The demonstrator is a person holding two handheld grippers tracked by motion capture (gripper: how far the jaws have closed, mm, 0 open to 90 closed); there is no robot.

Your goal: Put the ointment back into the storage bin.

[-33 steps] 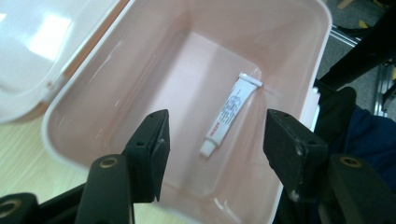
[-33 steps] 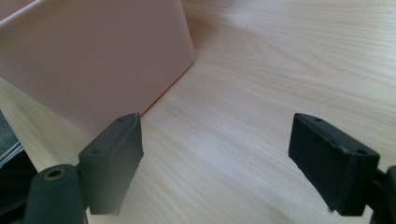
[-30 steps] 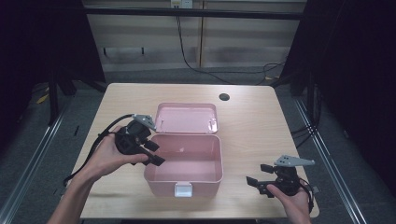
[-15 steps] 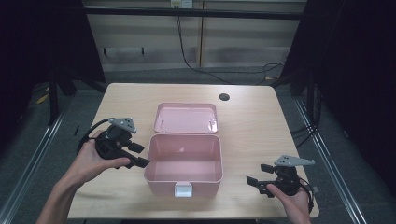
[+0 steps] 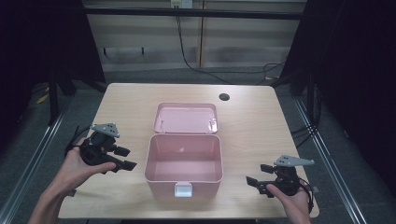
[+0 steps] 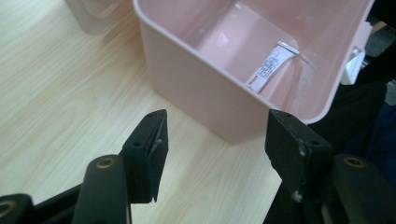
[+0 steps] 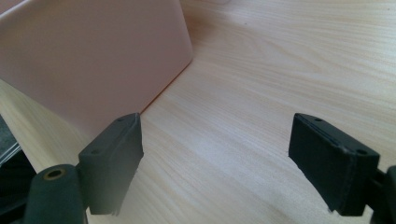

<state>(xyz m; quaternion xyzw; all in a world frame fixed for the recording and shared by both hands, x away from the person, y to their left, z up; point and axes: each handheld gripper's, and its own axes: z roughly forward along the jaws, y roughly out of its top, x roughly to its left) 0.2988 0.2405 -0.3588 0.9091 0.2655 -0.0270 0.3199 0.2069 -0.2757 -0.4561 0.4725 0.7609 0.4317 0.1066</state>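
High view: the pink box (image 5: pixel 183 158) sits open mid-tabletop (image 5: pixel 130 100), a small tube (image 6: pixel 272 66) already inside. Both grippers, left (image 5: pixel 125 157) and right (image 5: pixel 254 175), have fingers spread, empty. The left's just opened wider. Lid (image 5: pixel 186 117) not closed yet.

A small white tube (image 6: pixel 272 66) lies inside the pink box (image 6: pixel 196 88), seen in the left gripper view. It bears lines of dark print and a red mark near its lower end, all too small and blurred to read. No other text shows.
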